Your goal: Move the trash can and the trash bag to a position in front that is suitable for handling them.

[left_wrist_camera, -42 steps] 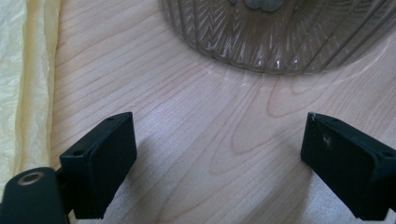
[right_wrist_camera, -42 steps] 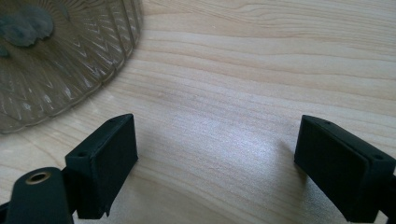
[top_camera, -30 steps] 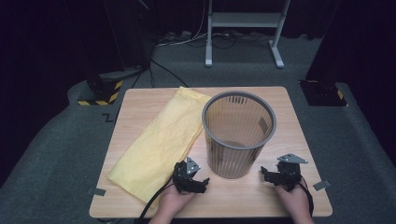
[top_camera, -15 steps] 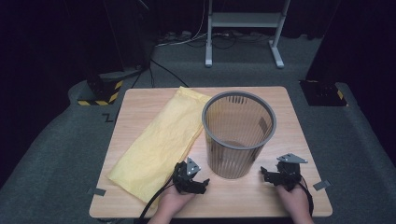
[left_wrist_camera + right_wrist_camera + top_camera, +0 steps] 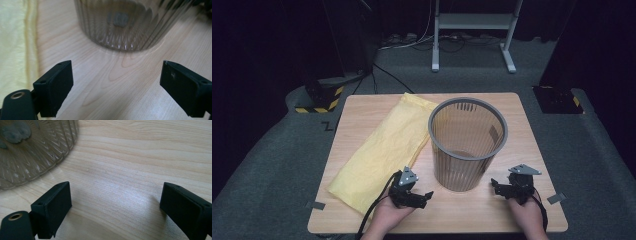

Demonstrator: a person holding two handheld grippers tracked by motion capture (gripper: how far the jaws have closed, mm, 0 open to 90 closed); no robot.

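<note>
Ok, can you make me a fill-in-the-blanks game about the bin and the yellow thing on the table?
1. The mesh bin stands upright on the wooden ____.
2. The yellow bag lies flat on the ____ side of the bin in the high view.
3. The left gripper has its jaws ____, with nothing between them.
4. The right gripper points toward the ____.

Missing words: table; left; open; bin
</note>
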